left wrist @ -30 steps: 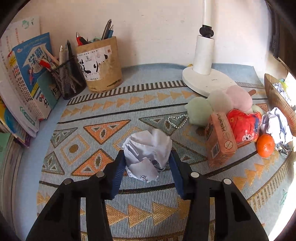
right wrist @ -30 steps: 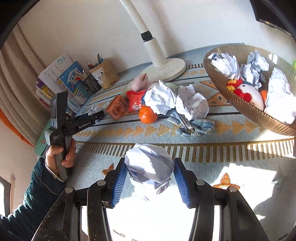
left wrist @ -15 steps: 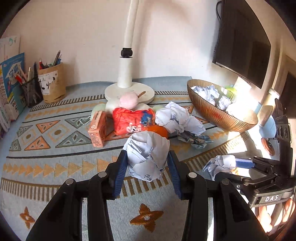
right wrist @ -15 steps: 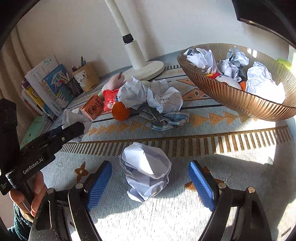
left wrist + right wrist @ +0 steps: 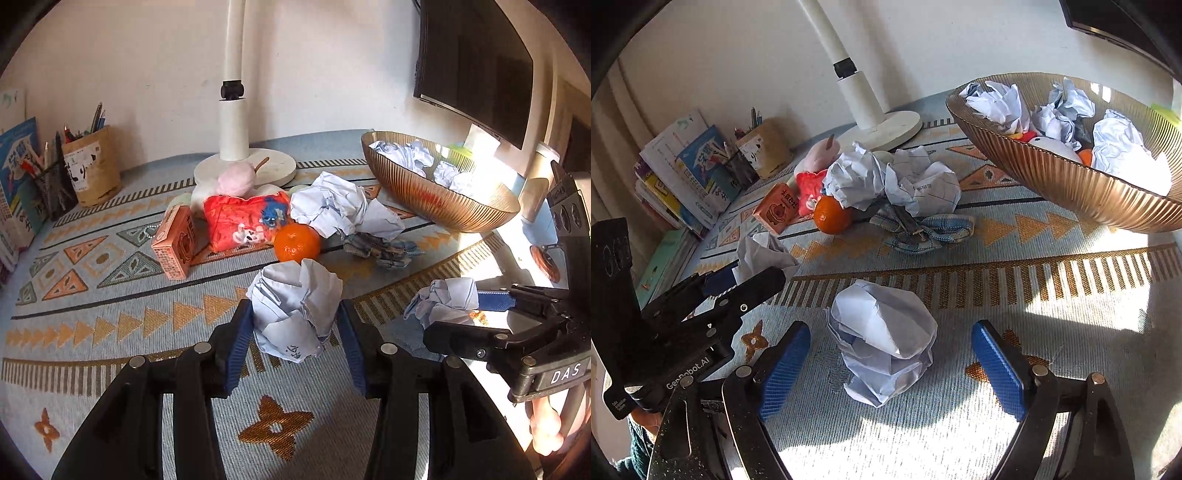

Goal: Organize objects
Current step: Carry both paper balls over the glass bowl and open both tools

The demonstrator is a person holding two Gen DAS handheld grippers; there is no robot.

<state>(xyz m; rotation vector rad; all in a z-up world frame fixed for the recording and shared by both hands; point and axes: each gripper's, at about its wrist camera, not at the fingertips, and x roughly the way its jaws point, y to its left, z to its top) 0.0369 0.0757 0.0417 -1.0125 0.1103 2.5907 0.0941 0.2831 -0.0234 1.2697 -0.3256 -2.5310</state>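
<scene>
My left gripper (image 5: 294,319) is shut on a crumpled paper ball (image 5: 291,295) held just above the patterned mat; its jaws are easing open a little while the pads still touch the paper. My right gripper (image 5: 892,332) is opening wide around a second paper ball (image 5: 882,336), which lies on the mat without touching either pad. In the left wrist view that ball (image 5: 447,301) sits by the right gripper's fingers (image 5: 495,300). The ribbed brown bowl (image 5: 1071,184) at the back right holds several paper balls.
A pile in the middle has an orange (image 5: 297,242), a red pouch (image 5: 243,221), an orange carton (image 5: 175,245), two paper wads (image 5: 340,208), a checked cloth (image 5: 380,249) and a pink plush (image 5: 236,179). A lamp base (image 5: 273,166), pen holders (image 5: 90,170) and books (image 5: 683,173) line the wall.
My left gripper carried its paper ball from the left of the mat to beside the right gripper. The right gripper opened and let its paper ball rest on the mat.
</scene>
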